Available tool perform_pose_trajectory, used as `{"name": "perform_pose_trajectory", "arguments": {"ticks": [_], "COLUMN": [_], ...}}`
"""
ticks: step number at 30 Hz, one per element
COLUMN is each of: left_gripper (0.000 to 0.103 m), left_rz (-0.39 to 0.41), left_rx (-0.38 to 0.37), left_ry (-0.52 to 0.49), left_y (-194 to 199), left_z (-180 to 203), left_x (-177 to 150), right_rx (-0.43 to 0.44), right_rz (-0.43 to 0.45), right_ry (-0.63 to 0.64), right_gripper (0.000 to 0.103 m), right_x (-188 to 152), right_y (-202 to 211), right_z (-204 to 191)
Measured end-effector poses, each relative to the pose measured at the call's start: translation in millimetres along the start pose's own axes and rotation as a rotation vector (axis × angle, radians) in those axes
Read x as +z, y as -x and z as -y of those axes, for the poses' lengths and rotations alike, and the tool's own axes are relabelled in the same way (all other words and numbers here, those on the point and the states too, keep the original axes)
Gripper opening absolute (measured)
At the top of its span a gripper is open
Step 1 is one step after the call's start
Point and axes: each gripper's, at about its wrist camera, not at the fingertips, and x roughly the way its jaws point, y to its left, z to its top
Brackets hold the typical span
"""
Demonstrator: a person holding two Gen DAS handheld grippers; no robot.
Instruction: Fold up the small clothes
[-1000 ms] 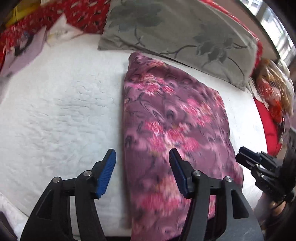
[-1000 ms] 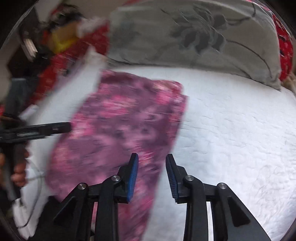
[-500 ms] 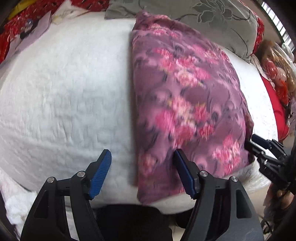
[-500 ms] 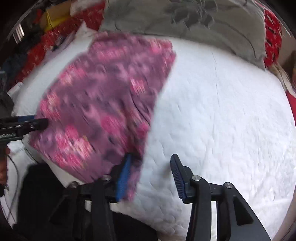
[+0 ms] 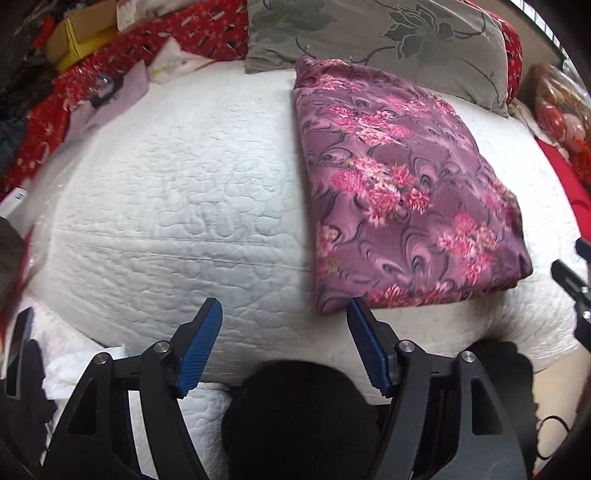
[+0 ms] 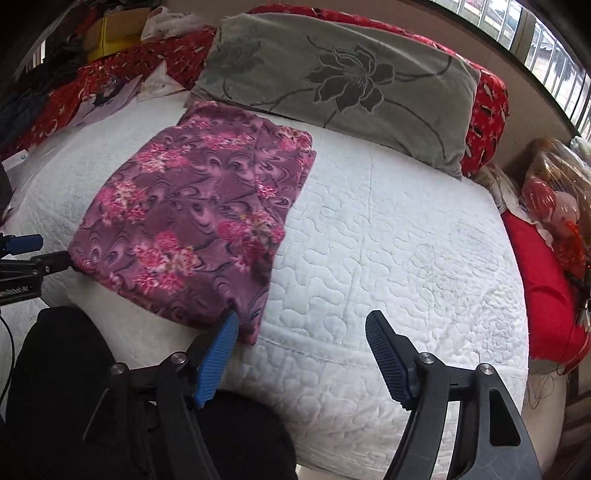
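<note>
A folded purple garment with pink flowers (image 5: 402,184) lies flat on the white quilted bed (image 5: 184,206); it also shows in the right wrist view (image 6: 195,218). My left gripper (image 5: 284,325) is open and empty, held just off the bed's near edge, with the garment's near left corner ahead of its right finger. My right gripper (image 6: 301,334) is open and empty, near the garment's near right corner, which sits just past its left fingertip (image 6: 227,332). The left gripper's tip (image 6: 26,243) shows at the left edge of the right wrist view.
A grey pillow with a flower print (image 6: 343,81) lies at the back of the bed. Red patterned fabric (image 5: 110,66), a yellow box (image 5: 81,33) and papers sit at the back left. A red cushion (image 6: 543,280) and wrapped items are at the right. The person's dark-clothed legs (image 5: 295,417) are below the grippers.
Both grippers have pulled back toward the bed's near edge, away from the garment. The right gripper has opened wider. The garment now lies flat and still.
</note>
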Motion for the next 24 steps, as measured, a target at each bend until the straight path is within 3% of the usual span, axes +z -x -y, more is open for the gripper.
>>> {"name": "perform_pose_trajectory", "arguments": {"ticks": [3, 11, 24], "left_gripper": [0.072, 0.077, 0.079], "left_rz": [0.045, 0.163, 0.171], "left_rx": [0.042, 0.090, 0.046], "left_ry": [-0.008, -0.043, -0.050], "left_y": [7.1, 29.0, 43.4], "left_z": [3.8, 17.9, 35.5], "left_x": [-4.4, -10.8, -9.8], "right_rx": [0.005, -0.004, 0.014], "right_rz": [0.027, 0.084, 0.152], "right_ry": [-0.026, -0.029, -0.091], "right_gripper": [0.083, 0.084, 0.086], "right_x": [-2.2, -5.0, -11.0], "right_y": [5.7, 20.6, 39.9], "right_z": [-3.7, -7.0, 8.8]}}
